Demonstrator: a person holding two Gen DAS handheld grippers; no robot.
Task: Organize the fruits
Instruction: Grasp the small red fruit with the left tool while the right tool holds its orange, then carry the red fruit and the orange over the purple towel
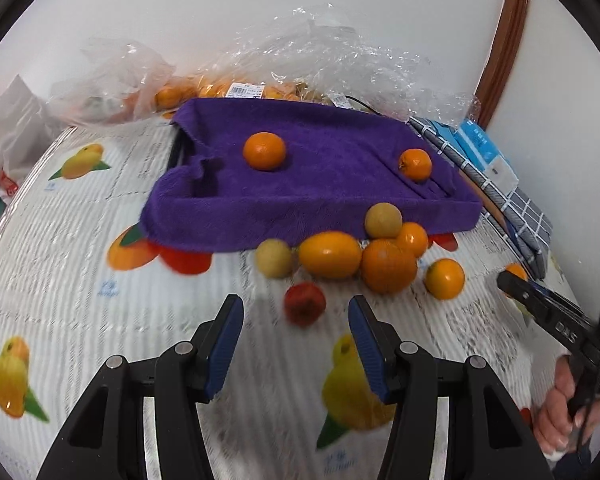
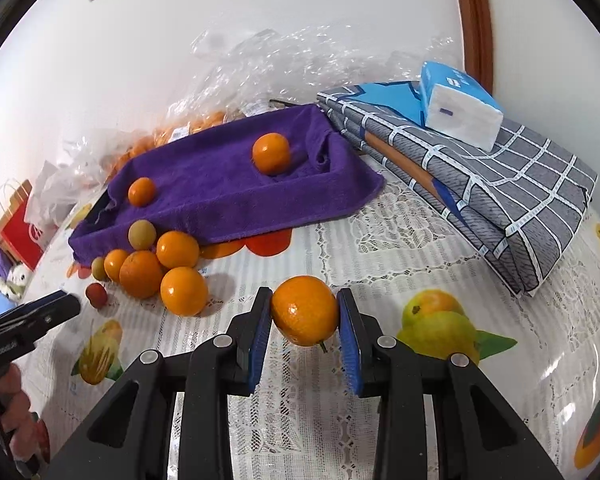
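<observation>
Right gripper clamped on an orange lower centre; smooth, firm, rolls easily. Left gripper spread, empty.

You have the towel-lined tray at the back of the table, with two oranges in it — one toward its right end, a smaller one toward its left. Behind the tray, against the wall, lie plastic bags with more fruit inside. To the tray's right sits a folded cloth, and a tissue pack rests on top of it. In front of the tray's left end a cluster of fruit lies on the table, pieces touching — one small fruit sits apart, nearer you. Between your right gripper's fingers sits another orange.
</observation>
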